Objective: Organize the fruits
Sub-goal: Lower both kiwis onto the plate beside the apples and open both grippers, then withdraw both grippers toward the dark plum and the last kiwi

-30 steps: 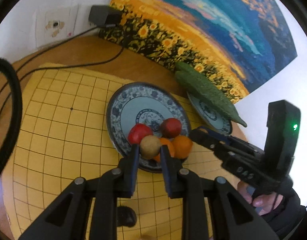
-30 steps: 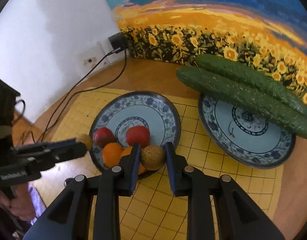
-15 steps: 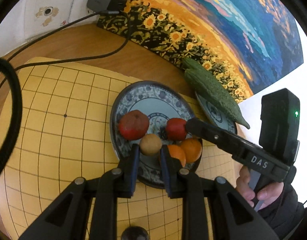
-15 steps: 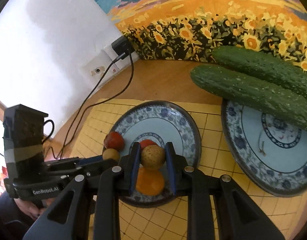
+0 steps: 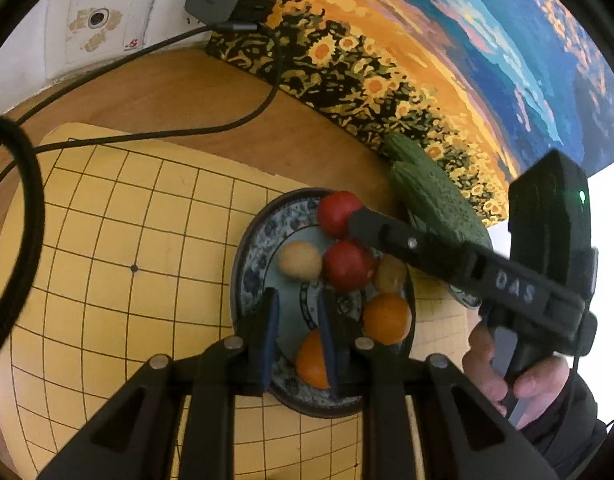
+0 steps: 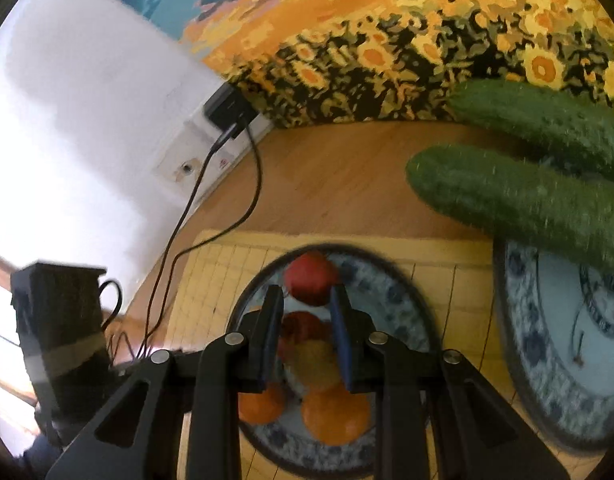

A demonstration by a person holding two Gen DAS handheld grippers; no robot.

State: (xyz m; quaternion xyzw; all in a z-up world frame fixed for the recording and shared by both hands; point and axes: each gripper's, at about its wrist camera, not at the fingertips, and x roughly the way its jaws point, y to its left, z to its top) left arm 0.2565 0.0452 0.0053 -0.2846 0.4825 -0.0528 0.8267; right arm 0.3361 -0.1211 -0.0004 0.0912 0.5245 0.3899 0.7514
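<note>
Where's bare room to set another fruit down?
Free: the yellow grid mat left of the fruit plate, and the second plate's centre below the cucumbers. Crowded: the fruit plate's right half, where both grippers hover.

Two blue-and-white patterned ceramic plates [image 6: 391, 300] [image 6: 547, 400] sit on the yellow grid mat. The nearer plate carries two round red fruits [image 5: 339, 214] [image 5: 349, 265], two round orange fruits [image 5: 387, 319] [image 5: 313, 360] and two small tan-brown round fruits [image 5: 299, 260] [image 5: 392, 274]. Two long green cucumbers [image 6: 519, 200] [image 6: 547, 120] lie across the other plate.
</note>
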